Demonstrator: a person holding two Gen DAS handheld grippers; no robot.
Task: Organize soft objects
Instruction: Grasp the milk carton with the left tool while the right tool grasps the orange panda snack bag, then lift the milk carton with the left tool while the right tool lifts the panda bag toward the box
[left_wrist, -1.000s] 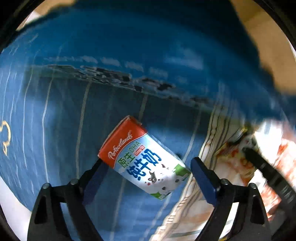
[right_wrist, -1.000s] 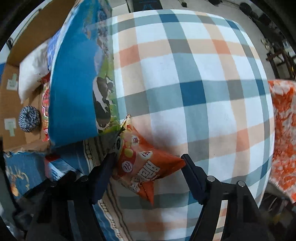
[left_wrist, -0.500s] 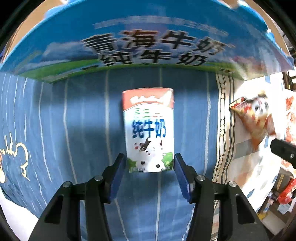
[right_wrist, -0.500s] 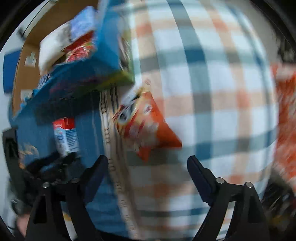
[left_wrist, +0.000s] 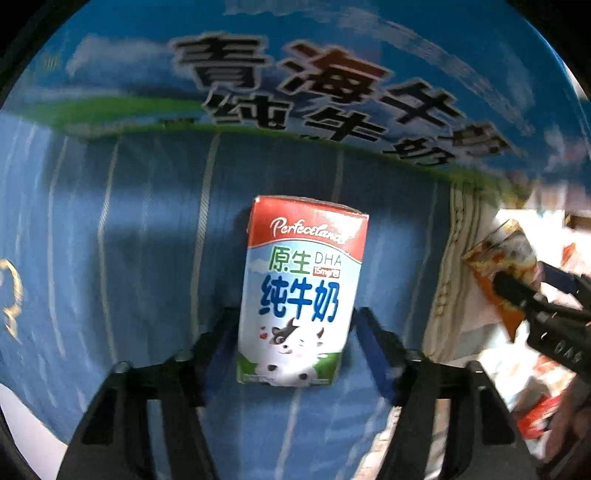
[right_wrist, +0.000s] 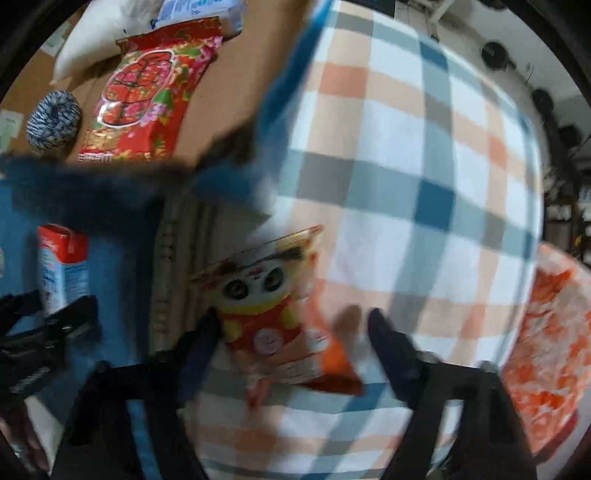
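My left gripper (left_wrist: 295, 347) has just been closing on the milk carton (left_wrist: 301, 291); right gripper (right_wrist: 291, 343), also closing, straddles the snack bag (right_wrist: 277, 325), ungripped. Sorting barely begun.

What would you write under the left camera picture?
Left tongs shut on a small red-topped milk carton lying on blue striped cloth.

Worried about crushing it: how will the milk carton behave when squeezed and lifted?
The milk carton looks like a flat-sided paperboard box, so it should hold shape but may dent under hard pinching. The left tongs grip its lower end only, so the top may sag. Its glossy print might slip.
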